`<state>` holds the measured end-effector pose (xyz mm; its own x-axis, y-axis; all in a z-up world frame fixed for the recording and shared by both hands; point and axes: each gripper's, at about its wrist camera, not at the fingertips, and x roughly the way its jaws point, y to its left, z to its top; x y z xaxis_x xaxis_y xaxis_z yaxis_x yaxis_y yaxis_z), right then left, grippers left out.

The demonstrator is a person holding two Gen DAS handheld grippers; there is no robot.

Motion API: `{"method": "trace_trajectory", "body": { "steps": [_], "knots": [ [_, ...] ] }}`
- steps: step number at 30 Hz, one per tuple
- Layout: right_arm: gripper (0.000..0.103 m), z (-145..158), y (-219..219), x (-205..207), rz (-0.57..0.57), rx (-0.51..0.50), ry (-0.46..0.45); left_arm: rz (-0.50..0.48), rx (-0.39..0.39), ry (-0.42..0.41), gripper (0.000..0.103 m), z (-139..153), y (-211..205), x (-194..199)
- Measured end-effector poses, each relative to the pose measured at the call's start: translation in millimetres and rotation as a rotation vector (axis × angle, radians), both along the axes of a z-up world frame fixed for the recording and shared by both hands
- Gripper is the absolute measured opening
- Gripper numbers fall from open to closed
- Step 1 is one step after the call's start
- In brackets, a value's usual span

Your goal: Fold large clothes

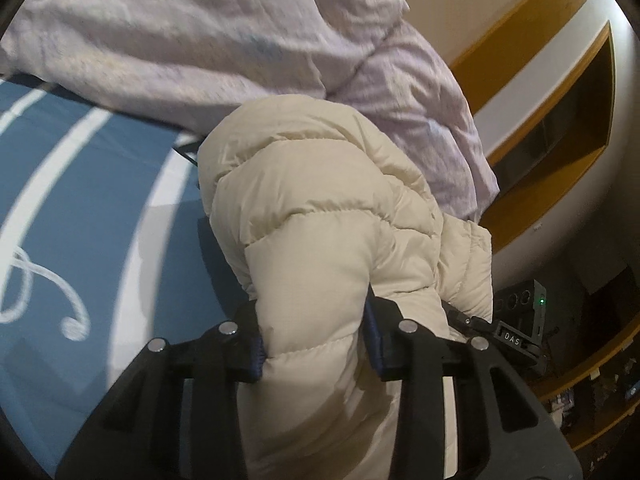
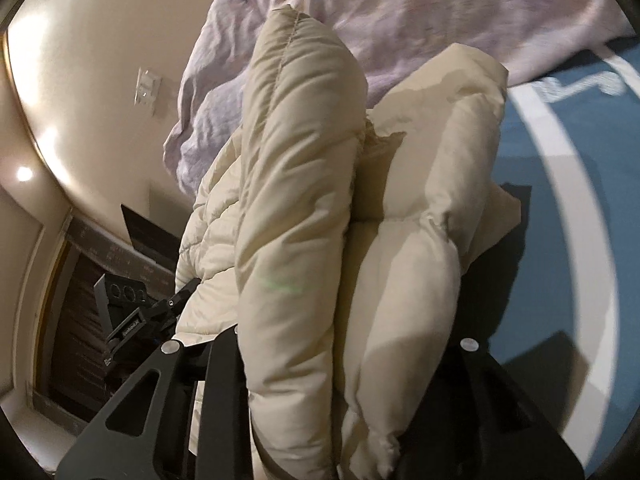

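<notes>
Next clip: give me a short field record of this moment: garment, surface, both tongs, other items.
garment: cream puffer jacket, bunched and lifted
surface: blue bedcover with white lines
left tongs: closed on a jacket fold
right tongs: closed on thick jacket folds
behind: crumpled lilac duvet
background: wooden shelving on the wall

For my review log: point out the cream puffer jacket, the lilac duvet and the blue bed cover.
cream puffer jacket (image 1: 320, 240), left wrist view, on a quilted panel above the jaws.
lilac duvet (image 1: 180, 32), left wrist view, on its crumpled top.
blue bed cover (image 2: 560, 128), right wrist view, on plain blue.
</notes>
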<state>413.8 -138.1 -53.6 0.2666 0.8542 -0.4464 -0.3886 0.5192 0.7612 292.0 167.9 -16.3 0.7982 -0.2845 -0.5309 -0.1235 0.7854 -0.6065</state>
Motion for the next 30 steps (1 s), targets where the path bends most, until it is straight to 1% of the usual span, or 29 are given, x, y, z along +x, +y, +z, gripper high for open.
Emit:
{"method": "trace_trajectory", "body": {
  "steps": [5, 7, 9, 10, 11, 12, 14, 15, 17, 19, 20, 23, 25, 27, 29, 30],
  "knots": [
    [0.028, 4, 40, 9, 0.048, -0.020, -0.026, 0.060, 0.035, -0.010, 0.036, 3, 26, -14],
    [0.027, 2, 50, 12, 0.051, -0.043, -0.030, 0.090, 0.067, 0.009, 0.036, -1, 36, -15],
    [0.029, -4, 58, 12, 0.044, -0.089, -0.022, 0.124, 0.100, 0.054, 0.039, -11, 44, -11],
    [0.035, -4, 60, 12, 0.034, -0.109, -0.020, 0.139, 0.103, 0.075, 0.043, -16, 47, -9],
    [0.043, -4, 63, 11, 0.023, -0.129, -0.022, 0.153, 0.099, 0.088, 0.046, -21, 51, -11],
    [0.047, -2, 61, 8, 0.005, -0.159, -0.030, 0.160, 0.096, 0.093, 0.050, -23, 52, -10],
    [0.060, 4, 58, 4, -0.028, -0.211, -0.052, 0.182, 0.109, 0.101, 0.059, -24, 56, -14],
    [0.063, 8, 58, 4, -0.047, -0.232, -0.063, 0.192, 0.123, 0.104, 0.060, -24, 56, -15],
    [0.065, 17, 44, -2, -0.101, -0.267, -0.090, 0.211, 0.165, 0.107, 0.063, -19, 55, -18],
    [0.066, 27, 31, -6, -0.160, -0.297, -0.121, 0.232, 0.208, 0.111, 0.068, -14, 52, -19],
    [0.066, 34, 25, -10, -0.193, -0.313, -0.144, 0.247, 0.229, 0.114, 0.069, -11, 50, -21],
    [0.066, 53, 21, -18, -0.262, -0.357, -0.220, 0.279, 0.298, 0.117, 0.071, -2, 43, -23],
    [0.065, 60, 28, -22, -0.272, -0.381, -0.272, 0.292, 0.344, 0.112, 0.073, 4, 36, -23],
    [0.060, 67, 45, -27, -0.257, -0.405, -0.327, 0.299, 0.393, 0.101, 0.076, 11, 27, -21],
    [0.055, 70, 66, -32, -0.229, -0.448, -0.392, 0.308, 0.469, 0.087, 0.079, 19, 13, -18],
    [0.054, 71, 71, -34, -0.221, -0.462, -0.414, 0.310, 0.510, 0.080, 0.080, 24, 6, -15]
  ]
}}
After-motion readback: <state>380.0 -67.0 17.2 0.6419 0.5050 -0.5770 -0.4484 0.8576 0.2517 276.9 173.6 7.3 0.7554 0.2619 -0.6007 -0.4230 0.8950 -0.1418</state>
